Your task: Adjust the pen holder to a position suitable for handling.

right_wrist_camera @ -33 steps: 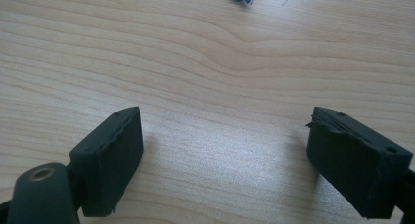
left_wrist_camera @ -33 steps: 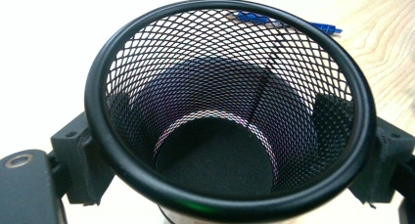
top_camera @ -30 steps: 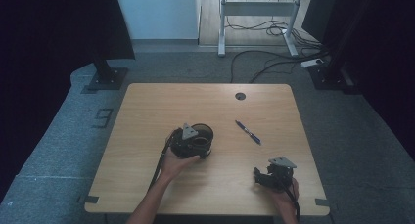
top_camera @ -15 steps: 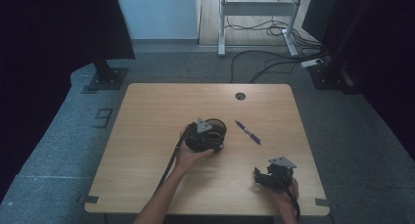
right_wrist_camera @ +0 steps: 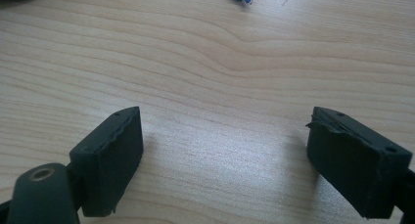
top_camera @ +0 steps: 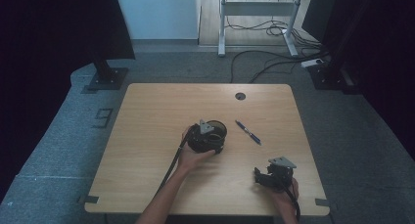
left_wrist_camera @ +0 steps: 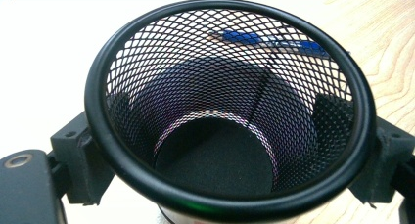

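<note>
Left claw (top_camera: pixel 211 136), closed on the mesh cup (left_wrist_camera: pixel 227 111), has been moved nearer the pen (top_camera: pixel 248 132); right claw (right_wrist_camera: pixel 225 160) is kept open.

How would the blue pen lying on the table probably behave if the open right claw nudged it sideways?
The blue pen looks slim and round-bodied, lying flat on smooth wood, so it would probably roll or skid. It seems light and likely stiff. The right claw, jaws apart, sits well short of it; the left claw holds the mesh cup.

mesh cup (left_wrist_camera: pixel 147 77): black, diamond mesh | pen (top_camera: pixel 247 132): blue | table (top_camera: pixel 147 136): light woodgrain
</note>
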Tool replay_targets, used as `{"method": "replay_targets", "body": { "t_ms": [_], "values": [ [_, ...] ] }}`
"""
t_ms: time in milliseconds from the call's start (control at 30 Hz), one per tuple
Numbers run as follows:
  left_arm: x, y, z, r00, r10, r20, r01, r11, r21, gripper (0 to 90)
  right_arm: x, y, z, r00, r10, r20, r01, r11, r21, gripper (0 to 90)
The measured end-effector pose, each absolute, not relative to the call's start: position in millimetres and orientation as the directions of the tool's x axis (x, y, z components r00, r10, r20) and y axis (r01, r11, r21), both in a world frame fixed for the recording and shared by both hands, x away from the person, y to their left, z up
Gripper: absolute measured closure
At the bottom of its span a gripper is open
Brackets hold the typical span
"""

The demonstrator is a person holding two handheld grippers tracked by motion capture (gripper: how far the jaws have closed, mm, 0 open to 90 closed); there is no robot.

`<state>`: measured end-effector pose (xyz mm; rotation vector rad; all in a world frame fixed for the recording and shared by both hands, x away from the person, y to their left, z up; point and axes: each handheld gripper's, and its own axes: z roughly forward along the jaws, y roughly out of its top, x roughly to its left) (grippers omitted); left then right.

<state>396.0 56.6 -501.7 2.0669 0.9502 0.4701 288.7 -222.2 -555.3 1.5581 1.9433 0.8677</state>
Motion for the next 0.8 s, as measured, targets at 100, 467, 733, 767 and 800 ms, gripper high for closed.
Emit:
{"method": "replay_targets", "body": {
  "t_ms": [100,467,733,767,800],
  "values": [
    [395.9,57.6,-503.6,0.646,0.764,0.007,0.467,-0.402,0.788,10.1,288.7,-222.2,-555.2,-0.221,0.975,0.009,0.658,0.142,0.740,12.8],
    [392.6,63.5,-503.7,0.633,0.774,-0.004,0.458,-0.371,0.808,4.6,288.7,-222.1,-555.3,-0.220,0.975,0.009,0.657,0.141,0.740,12.9],
    [381.1,84.5,-505.1,0.639,0.768,-0.038,0.457,-0.340,0.822,3.6,288.7,-222.2,-555.3,-0.221,0.975,0.009,0.657,0.142,0.740,12.9],
    [378.1,89.6,-504.3,0.639,0.768,-0.052,0.459,-0.325,0.827,4.1,288.7,-222.2,-555.3,-0.221,0.975,0.009,0.657,0.143,0.740,12.9],
    [376.6,91.9,-503.8,0.641,0.765,-0.059,0.458,-0.320,0.829,4.6,288.7,-222.2,-555.3,-0.221,0.975,0.009,0.657,0.142,0.740,12.9]
  ]
}}
